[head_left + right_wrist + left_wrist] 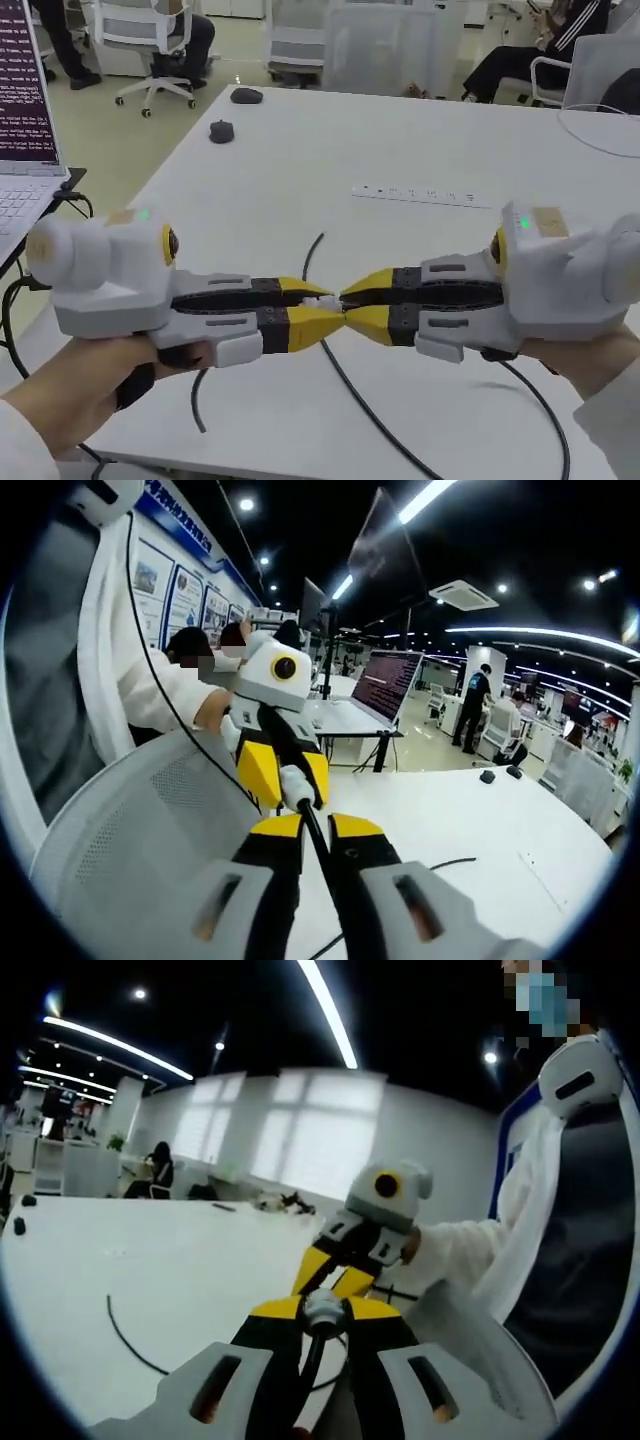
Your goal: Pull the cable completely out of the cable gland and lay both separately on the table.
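Jaws, left gripper (318,308): clenched on small white cable gland (334,300), above white counter (400,150). Jaws, right gripper (352,305), 3 o'clock of gland: grasping thin black cable (309,825). Step: extraction. Next: draw apart.

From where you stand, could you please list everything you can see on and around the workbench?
table: one, white, the workbench.
cable gland: one, white, held by the left gripper.
cable: one, black, from the gland into the right gripper and onto the table.
computer mice: two, dark, far left of the table.
strip: one, white, flat beyond the grippers; perhaps a power strip.
laptop: one, silver, open, left of the table.
office chairs: at least two, white, background.
left gripper: one, white with yellow tips, shut on the gland.
right gripper: one, same colours, shut on the cable.
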Available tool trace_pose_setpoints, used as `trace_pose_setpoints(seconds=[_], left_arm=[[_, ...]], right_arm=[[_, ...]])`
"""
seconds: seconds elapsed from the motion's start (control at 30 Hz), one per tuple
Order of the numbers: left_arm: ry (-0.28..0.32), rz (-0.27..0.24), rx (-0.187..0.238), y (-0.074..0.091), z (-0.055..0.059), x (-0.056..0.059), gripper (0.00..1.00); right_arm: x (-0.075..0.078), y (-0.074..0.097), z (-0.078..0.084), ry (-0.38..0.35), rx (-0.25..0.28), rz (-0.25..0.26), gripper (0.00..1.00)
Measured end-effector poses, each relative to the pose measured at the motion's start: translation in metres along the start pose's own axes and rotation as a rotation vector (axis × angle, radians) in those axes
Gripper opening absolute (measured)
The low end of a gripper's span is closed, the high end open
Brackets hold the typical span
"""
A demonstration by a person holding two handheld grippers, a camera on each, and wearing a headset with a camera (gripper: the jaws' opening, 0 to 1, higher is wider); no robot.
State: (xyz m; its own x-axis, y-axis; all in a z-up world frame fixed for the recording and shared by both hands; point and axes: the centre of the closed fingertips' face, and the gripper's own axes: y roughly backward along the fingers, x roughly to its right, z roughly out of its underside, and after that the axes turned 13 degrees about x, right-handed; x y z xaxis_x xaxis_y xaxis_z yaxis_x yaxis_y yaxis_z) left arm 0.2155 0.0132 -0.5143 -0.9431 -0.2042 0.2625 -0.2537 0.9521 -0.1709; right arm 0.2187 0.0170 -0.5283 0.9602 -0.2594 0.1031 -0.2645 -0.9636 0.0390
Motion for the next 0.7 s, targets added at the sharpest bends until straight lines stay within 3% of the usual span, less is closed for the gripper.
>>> trace_pose_setpoints(seconds=[0.13, 0.27, 0.7], left_arm=[[-0.044, 0.007, 0.015, -0.001, -0.003, 0.001, 0.19], [-0.08, 0.008, 0.024, -0.001, -0.005, 0.001, 0.18], [-0.092, -0.037, 0.05, 0.005, -0.015, -0.009, 0.16]], right_arm=[[0.002, -0.001, -0.002, -0.039, 0.03, 0.02, 0.07], [0.002, -0.001, -0.008, -0.123, 0.093, 0.043, 0.08], [0.001, -0.001, -0.007, -0.094, 0.092, 0.061, 0.04]])
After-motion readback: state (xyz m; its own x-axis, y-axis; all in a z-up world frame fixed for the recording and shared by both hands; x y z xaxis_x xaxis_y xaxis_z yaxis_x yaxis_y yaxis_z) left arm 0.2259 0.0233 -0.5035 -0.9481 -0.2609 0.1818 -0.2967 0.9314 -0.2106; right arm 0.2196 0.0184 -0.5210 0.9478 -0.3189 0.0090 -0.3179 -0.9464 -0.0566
